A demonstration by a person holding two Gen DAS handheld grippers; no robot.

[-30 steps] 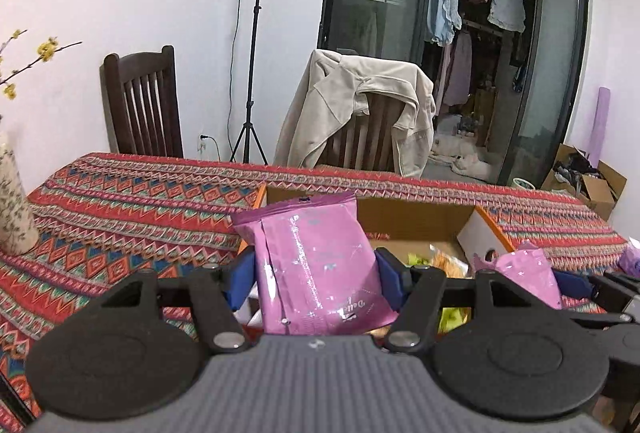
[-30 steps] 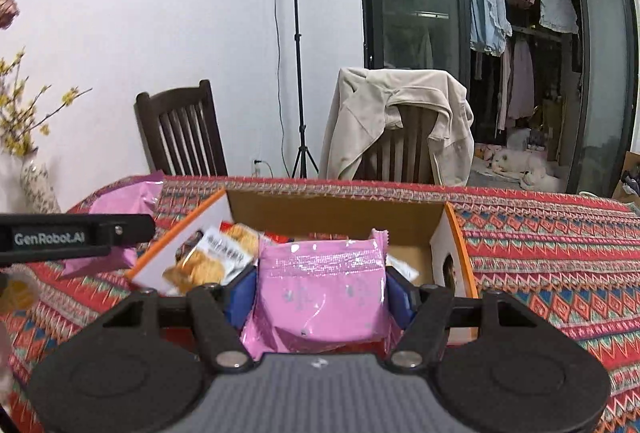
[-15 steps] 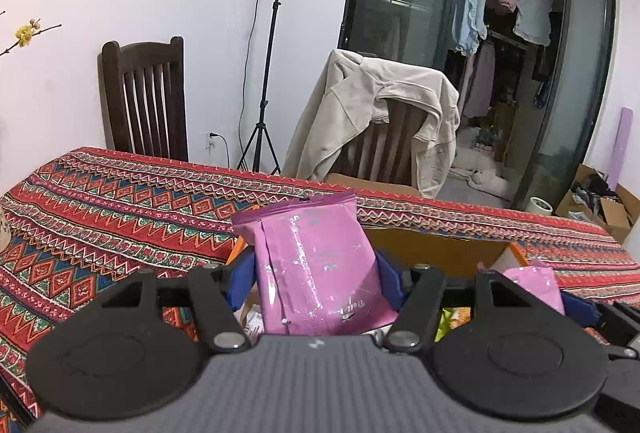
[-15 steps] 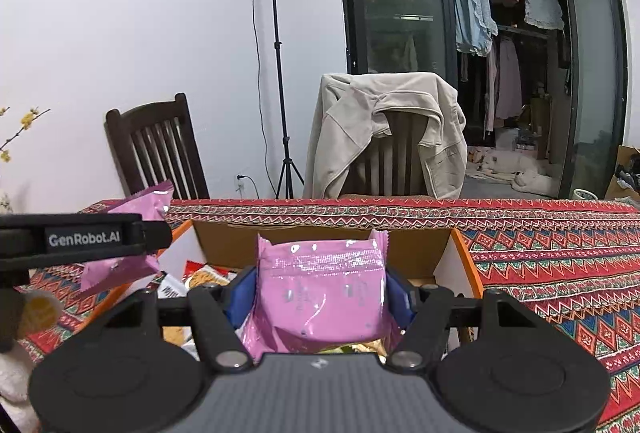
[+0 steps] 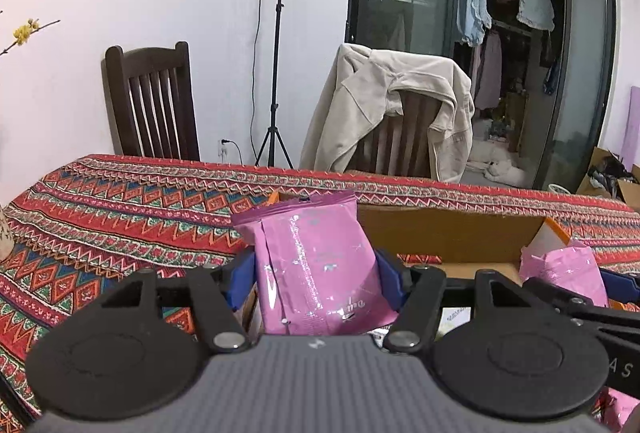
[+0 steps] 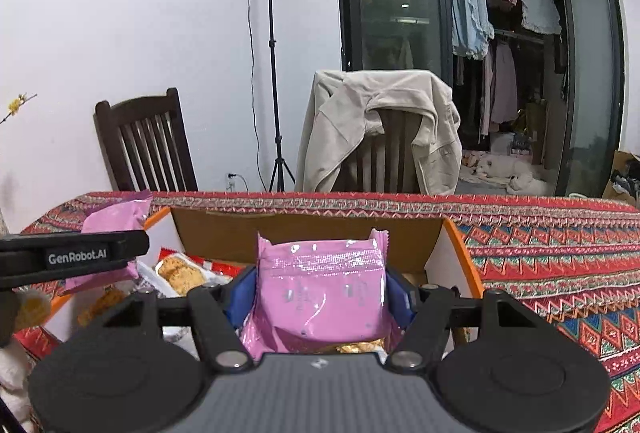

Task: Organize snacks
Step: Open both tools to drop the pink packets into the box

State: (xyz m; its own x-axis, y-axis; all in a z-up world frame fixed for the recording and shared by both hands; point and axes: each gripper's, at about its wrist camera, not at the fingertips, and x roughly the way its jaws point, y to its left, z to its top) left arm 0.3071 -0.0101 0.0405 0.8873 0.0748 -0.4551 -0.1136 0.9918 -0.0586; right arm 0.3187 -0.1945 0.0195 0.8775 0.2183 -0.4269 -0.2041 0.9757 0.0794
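Both hands have sunk and drifted over the last second. In the left view the box point(image 5: 448, 233) showed its open inside a second ago; now only its far wall and a strip of the floor show above your left gripper point(image 5: 316, 273). In the right view the box sits lower in frame too, and the biscuit packs point(image 6: 180, 269) have slid to the left edge. Neither grip has changed.

Reading: you are bringing both loads down toward the box, with nothing let go yet. This looks like mid-placement.

Left gripper: clamped on a pink pack point(image 5: 316, 273), blue pads pressing both its sides. The pack stands upright, top seal above the fingers, near the box's left corner. Whether it is over the box or just outside, you cannot tell from here.

Right gripper point(image 6: 320, 297): clamped on a second pink pack point(image 6: 320, 297), pads on both sides, sealed edge up. It hangs above the box's open middle, with the far wall behind it and other snacks below.

The left tool shows at the right view's left edge, beside the box's left flap.

The tablecloth point(image 6: 560, 253) around the box is bare on the right.
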